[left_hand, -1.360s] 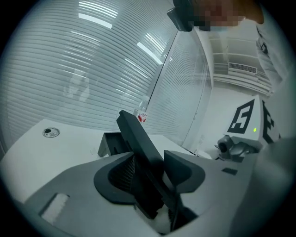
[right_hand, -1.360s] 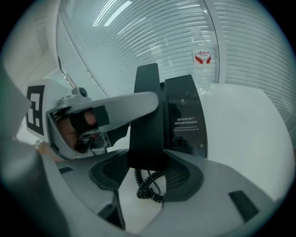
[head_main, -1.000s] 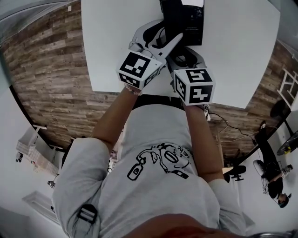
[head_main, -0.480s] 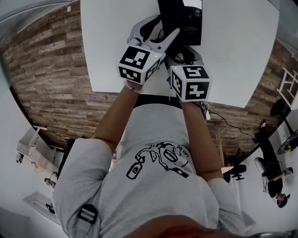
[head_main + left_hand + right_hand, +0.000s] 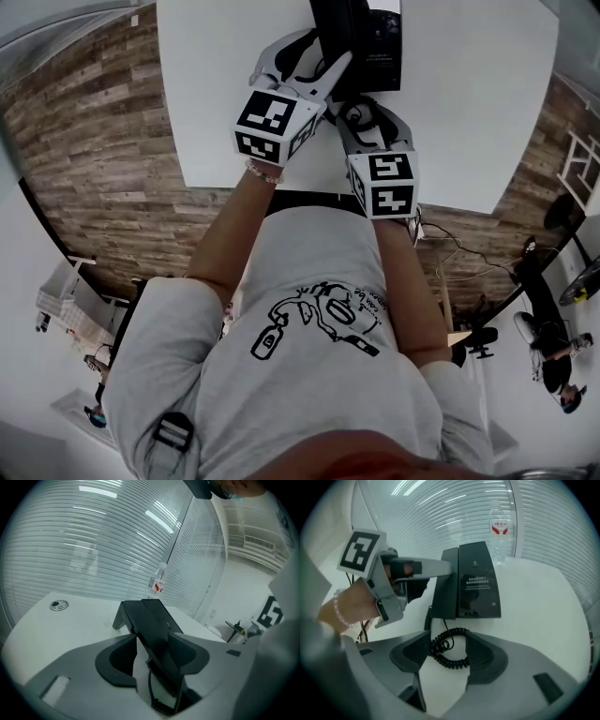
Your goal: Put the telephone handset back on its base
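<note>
The black telephone base stands on the white table. Its handset lies along the base's left side. My left gripper straddles the handset; its jaws are closing, and a sliver of white still shows beside the left pad. In the head view, the left gripper reaches over the phone's handset. My right gripper hovers low in front of the base with its jaws opening. The coiled cord lies loose between them. In the head view the right gripper is nearer to me.
A clear water bottle with a red label stands behind the phone, by the slatted blinds. A round metal grommet is set into the table at the far left. The table's near edge runs just under my wrists.
The right gripper has drawn back a little toward me and turned its cube. The left gripper has edged slightly forward over the handset.
</note>
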Motion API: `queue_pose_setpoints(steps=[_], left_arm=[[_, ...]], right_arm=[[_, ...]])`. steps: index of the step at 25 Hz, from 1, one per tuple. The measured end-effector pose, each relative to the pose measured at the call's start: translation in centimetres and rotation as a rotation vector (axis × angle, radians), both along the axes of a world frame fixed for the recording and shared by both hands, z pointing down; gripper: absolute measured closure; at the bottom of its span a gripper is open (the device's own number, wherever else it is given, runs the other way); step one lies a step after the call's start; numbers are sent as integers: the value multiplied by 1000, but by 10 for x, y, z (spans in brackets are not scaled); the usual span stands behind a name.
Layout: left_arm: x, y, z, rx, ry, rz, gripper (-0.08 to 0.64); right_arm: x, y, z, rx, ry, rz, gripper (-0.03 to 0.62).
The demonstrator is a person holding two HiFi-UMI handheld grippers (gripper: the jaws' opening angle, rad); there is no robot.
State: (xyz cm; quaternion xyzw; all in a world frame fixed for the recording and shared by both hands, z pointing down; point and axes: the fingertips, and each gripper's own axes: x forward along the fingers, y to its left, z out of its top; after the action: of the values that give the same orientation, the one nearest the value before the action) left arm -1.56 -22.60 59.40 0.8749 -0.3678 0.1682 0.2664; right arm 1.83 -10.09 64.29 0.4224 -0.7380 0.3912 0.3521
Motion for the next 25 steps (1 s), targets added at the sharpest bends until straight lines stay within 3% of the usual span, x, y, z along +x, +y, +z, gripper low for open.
queue_pose_setpoints(steps=[3,5,7,14,19,21,25], left_arm=[[0,0,0,2,0,4,353],[0,0,-2,15,1,1,353],[-3,-4,-6,39,-2,-11,363],[-4,-9,-7,77,-14,-11,377],[-3,-11,-9,95,-31,-8,371],[-5,-13,-8,103,-65,-8,366],[-5,-15,-15,167,-204,2,353]], right_arm=[[3,1,7,34,-6,6,402],[-1,-3,8,64,8,-17,499],[-5,-6,10,72,24,-38,553],[-2,-12,11,101,29,12,575],[-3,-15,12,69,11,13,580],[-6,-17,14,55,9,-1,578],[-5,-17,5,59,-19,25,578]])
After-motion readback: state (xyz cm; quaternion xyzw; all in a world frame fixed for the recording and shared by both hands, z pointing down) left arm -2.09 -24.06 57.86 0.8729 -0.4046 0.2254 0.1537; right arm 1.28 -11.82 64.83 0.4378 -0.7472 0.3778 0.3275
